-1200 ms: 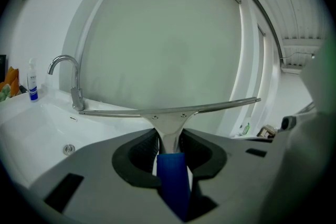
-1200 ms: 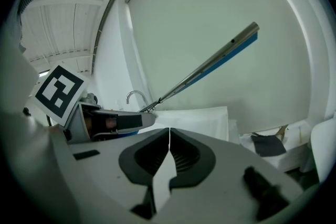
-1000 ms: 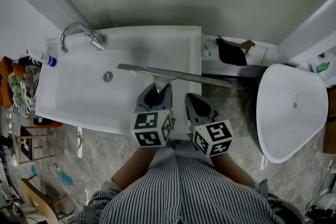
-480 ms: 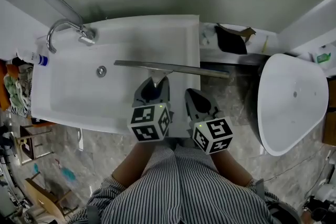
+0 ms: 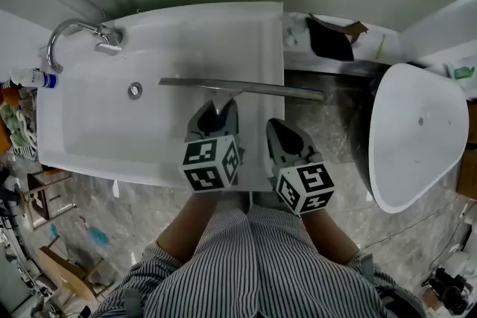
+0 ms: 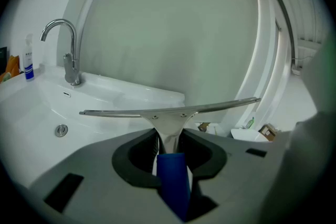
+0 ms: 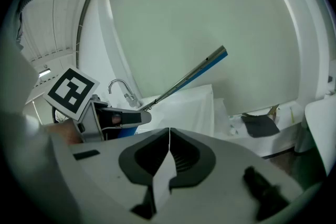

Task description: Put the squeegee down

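Note:
The squeegee (image 5: 238, 87) has a long metal blade, a steel neck and a blue handle (image 6: 173, 181). My left gripper (image 5: 216, 112) is shut on that handle and holds the blade crosswise over the right part of the white sink (image 5: 89, 138). In the left gripper view the blade (image 6: 168, 110) spans the frame above the jaws. My right gripper (image 5: 283, 141) hangs just right of the left one, its jaws shut with nothing between them. The right gripper view shows the blade (image 7: 189, 76) slanting up past the left gripper (image 7: 113, 118).
A chrome tap (image 5: 71, 33) stands at the sink's back left, with a drain (image 5: 135, 91) in the basin and a small bottle (image 5: 30, 77) on the left rim. A white toilet (image 5: 417, 145) is at the right. A dark item (image 5: 328, 41) lies on the ledge behind.
Both grippers have come down towards the sink. The squeegee has come down with the left gripper and its blade now sits lower over the basin.

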Demonstrator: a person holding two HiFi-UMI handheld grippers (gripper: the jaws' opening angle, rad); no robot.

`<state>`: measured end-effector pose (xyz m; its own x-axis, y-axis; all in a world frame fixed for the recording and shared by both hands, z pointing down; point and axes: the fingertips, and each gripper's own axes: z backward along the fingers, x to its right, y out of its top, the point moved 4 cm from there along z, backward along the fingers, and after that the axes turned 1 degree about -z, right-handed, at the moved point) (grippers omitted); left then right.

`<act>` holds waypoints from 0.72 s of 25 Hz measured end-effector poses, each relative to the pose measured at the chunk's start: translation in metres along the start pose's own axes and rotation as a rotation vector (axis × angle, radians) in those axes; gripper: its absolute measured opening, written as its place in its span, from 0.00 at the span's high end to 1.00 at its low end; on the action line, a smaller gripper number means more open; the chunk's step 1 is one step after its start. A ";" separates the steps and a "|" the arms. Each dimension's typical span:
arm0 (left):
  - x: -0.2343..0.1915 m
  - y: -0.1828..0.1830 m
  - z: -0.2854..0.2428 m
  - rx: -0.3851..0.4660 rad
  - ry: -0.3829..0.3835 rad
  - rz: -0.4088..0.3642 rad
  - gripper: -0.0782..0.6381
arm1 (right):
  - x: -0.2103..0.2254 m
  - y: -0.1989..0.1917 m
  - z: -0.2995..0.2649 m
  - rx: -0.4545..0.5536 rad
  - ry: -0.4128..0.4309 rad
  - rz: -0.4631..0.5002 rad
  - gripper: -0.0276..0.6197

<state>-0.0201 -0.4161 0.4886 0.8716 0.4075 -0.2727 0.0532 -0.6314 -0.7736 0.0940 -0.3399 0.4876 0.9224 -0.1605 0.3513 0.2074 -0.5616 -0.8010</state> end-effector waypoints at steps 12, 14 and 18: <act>-0.009 -0.012 -0.035 -0.072 0.025 0.009 0.72 | 0.021 -0.015 -0.012 -0.033 -0.011 -0.050 0.93; -0.010 -0.015 -0.039 -0.082 0.029 0.007 0.72 | 0.022 -0.018 -0.013 -0.039 -0.012 -0.055 0.93; -0.009 -0.021 -0.047 -0.108 0.027 0.011 0.72 | 0.027 -0.023 -0.016 -0.050 -0.016 -0.066 0.93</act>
<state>-0.0066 -0.4374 0.5344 0.8850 0.3836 -0.2640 0.0947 -0.7035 -0.7044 0.1086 -0.3444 0.5232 0.9124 -0.1092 0.3945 0.2517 -0.6104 -0.7510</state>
